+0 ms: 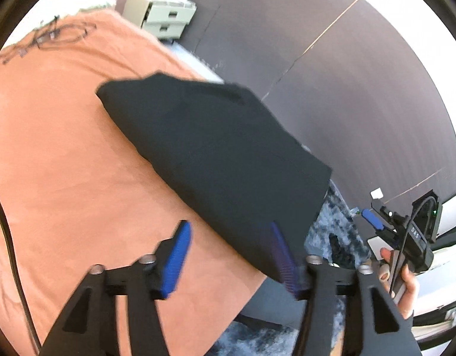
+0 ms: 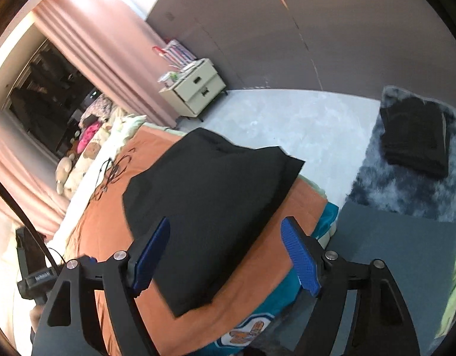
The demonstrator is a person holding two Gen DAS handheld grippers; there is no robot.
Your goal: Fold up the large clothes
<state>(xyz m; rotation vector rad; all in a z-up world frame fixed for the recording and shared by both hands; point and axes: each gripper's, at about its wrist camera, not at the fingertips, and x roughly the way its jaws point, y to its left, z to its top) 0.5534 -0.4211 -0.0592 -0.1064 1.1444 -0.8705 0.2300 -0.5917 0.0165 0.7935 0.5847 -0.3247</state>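
Now two open claws, left claw and right claw, hover above one folded black garment.

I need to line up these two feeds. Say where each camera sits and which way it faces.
Left wrist: on the left gripper, looking down across the orange bed cover at the folded black garment; the right gripper and a hand show.
Right wrist: on the right gripper, facing garment, rug and nightstand.
Shared: garment, bed cover, nightstand.

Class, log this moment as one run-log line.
garment: black, folded, on orange bedspread | left gripper: jaws open, empty | right gripper: jaws open, empty
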